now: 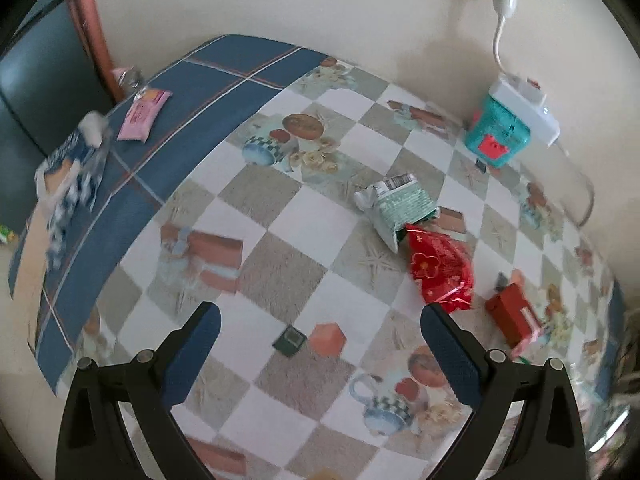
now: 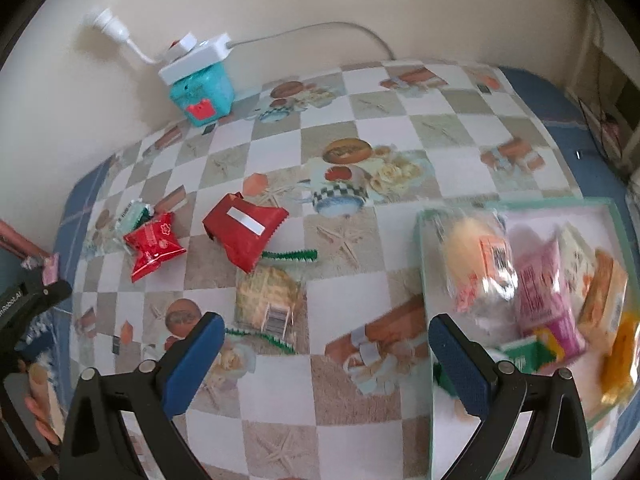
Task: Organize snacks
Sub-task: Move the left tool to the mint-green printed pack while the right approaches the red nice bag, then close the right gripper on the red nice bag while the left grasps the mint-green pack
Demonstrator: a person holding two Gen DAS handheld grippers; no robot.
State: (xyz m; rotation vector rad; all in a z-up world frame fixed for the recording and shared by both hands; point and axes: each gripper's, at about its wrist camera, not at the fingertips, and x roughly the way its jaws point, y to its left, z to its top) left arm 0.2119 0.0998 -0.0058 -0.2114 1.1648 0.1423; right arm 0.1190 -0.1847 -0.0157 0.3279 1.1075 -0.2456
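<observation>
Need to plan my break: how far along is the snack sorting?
Partly done: the tray already holds several packets. Both tongs, left and right, are open and empty. The red packet, red box and yellow packet still lie loose on the table.

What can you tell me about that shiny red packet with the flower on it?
The shiny red packet is a small foil-looking pouch, puffed, with crimped ends and a flower outline printed on its face. It lies flat on the checked tablecloth, loose and not held by anything. A pale green packet sits right against one end, apparently overlapping it. A darker red pouch lies close by, apart from it.
</observation>
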